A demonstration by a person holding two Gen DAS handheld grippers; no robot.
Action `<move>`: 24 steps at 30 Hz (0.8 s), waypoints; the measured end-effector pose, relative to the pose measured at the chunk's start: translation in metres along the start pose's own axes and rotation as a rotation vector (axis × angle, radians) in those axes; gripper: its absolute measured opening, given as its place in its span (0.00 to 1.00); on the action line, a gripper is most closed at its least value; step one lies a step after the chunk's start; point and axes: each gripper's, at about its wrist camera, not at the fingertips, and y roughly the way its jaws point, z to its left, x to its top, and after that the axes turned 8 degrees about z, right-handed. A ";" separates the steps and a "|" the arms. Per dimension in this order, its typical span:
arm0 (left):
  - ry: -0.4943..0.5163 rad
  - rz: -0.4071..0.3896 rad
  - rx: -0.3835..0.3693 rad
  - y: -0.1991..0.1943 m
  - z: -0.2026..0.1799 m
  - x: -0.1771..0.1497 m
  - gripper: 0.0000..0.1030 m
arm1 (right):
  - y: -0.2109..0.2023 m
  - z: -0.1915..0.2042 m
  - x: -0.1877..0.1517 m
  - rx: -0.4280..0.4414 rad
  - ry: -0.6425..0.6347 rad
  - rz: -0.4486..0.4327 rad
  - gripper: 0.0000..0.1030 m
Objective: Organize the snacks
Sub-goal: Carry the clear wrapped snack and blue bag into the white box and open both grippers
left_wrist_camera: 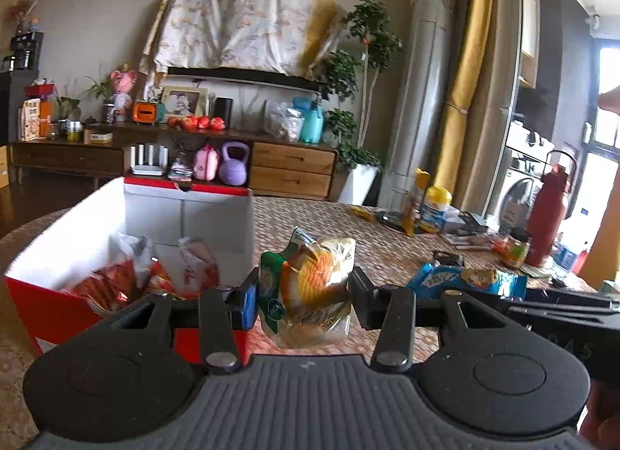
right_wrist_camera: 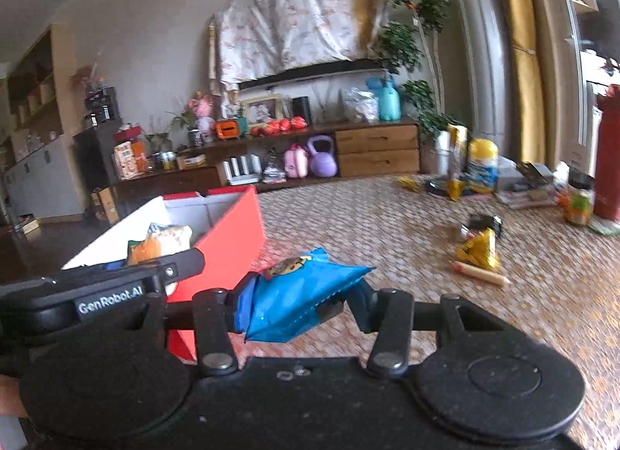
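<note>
Snacks: my left claw (left_wrist_camera: 304,297) grips bread pkt (left_wrist_camera: 314,287), right claw (right_wrist_camera: 300,304) grips blue pkt (right_wrist_camera: 294,303), both beside red box (right_wrist_camera: 228,252).

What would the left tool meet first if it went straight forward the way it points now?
Probably the bare patterned table. The left tool, shut on an orange-and-green snack packet, points slightly downward just right of the red box, whose near corner might be grazed; depth is unclear.

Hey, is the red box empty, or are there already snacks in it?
Not empty. The red box is open at the top, and the left wrist view shows several red and white snack packets lying on its floor.
</note>
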 end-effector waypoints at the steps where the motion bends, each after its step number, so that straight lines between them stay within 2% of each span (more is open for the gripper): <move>1: -0.005 -0.003 0.005 0.000 0.004 0.003 0.44 | 0.002 0.004 0.004 0.012 -0.011 -0.005 0.46; 7: -0.017 -0.023 0.063 0.003 0.036 0.022 0.44 | 0.022 0.032 0.031 0.100 -0.053 -0.016 0.46; 12: -0.020 -0.003 0.125 0.021 0.073 0.047 0.44 | 0.054 0.057 0.060 0.144 -0.112 -0.026 0.46; 19: -0.046 0.115 0.149 0.061 0.120 0.082 0.45 | 0.123 0.079 0.099 0.174 -0.150 0.036 0.46; 24: -0.105 0.194 0.155 0.087 0.145 0.089 0.45 | 0.169 0.090 0.110 0.191 -0.173 0.105 0.46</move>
